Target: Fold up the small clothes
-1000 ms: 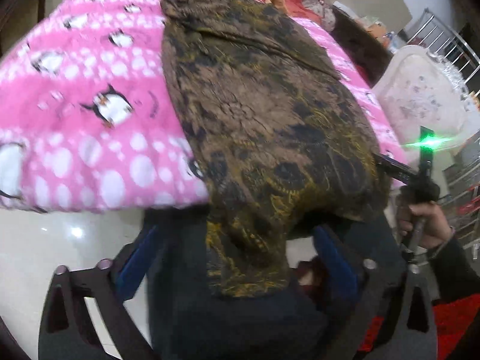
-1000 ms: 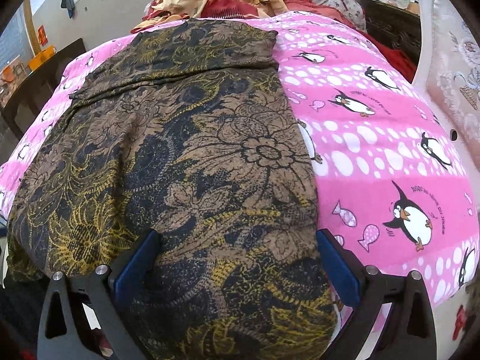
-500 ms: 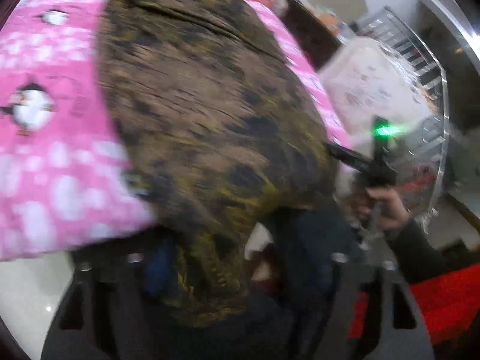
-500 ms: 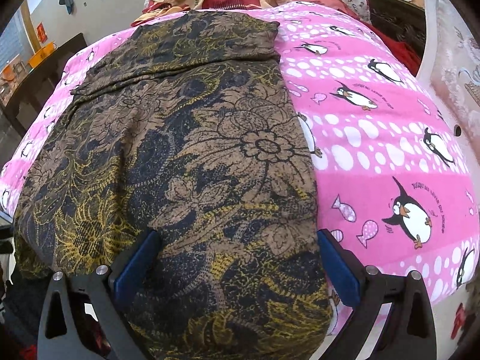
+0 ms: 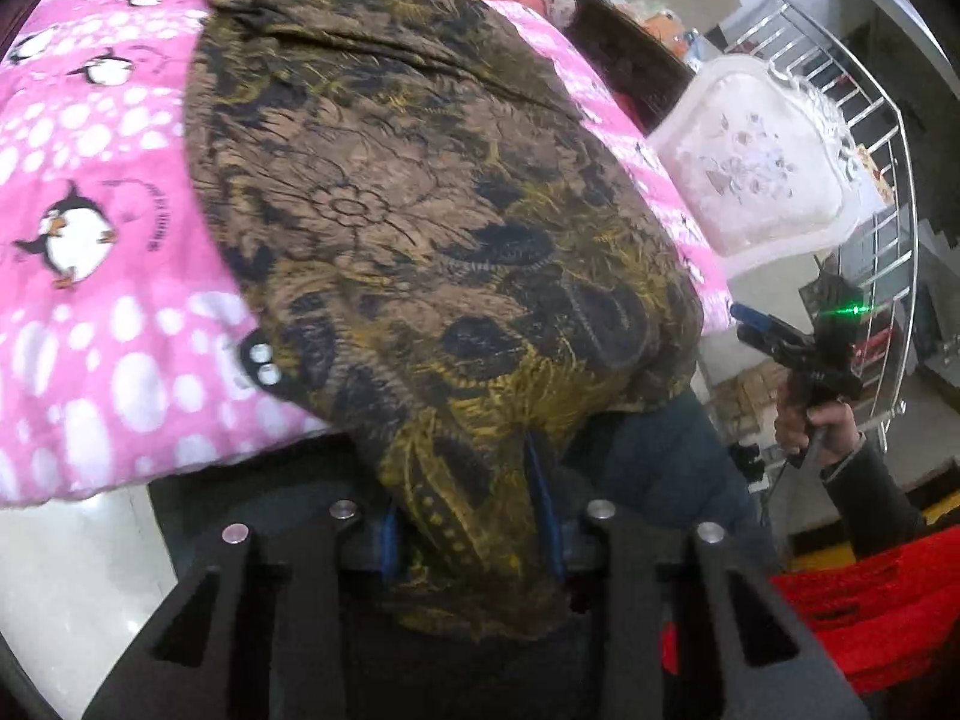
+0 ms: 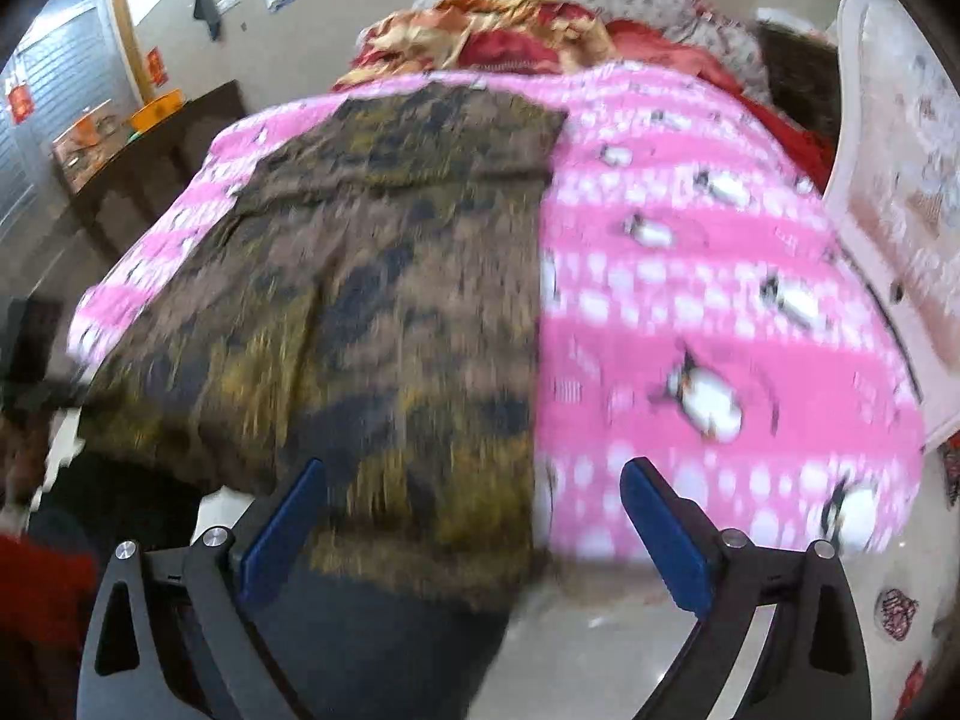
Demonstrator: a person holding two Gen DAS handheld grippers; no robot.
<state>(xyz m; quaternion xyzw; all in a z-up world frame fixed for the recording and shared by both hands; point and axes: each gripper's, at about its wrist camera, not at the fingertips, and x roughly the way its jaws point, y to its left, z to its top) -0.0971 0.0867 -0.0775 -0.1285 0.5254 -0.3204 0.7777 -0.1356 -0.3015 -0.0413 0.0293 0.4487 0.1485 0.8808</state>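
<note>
A brown, black and gold patterned garment (image 5: 420, 210) lies lengthwise on the pink penguin blanket (image 5: 90, 180), its near hem hanging over the bed edge. My left gripper (image 5: 474, 516) is shut on the garment's near left hem. In the right wrist view, which is blurred, the garment (image 6: 372, 300) covers the left part of the blanket (image 6: 720, 300). My right gripper (image 6: 474, 522) is open and empty, its fingers either side of the near right hem. The right gripper also shows in the left wrist view (image 5: 744, 321), held in a hand.
A white patterned headboard (image 5: 762, 180) and a metal rack (image 5: 870, 150) stand to the right of the bed. Crumpled red and orange bedding (image 6: 510, 36) lies at the far end. A dark cabinet (image 6: 150, 156) stands at the left. Pale shiny floor (image 5: 72, 570) lies below.
My left gripper has closed on the garment's near hem. My right gripper has pulled back and away from the garment and stays open.
</note>
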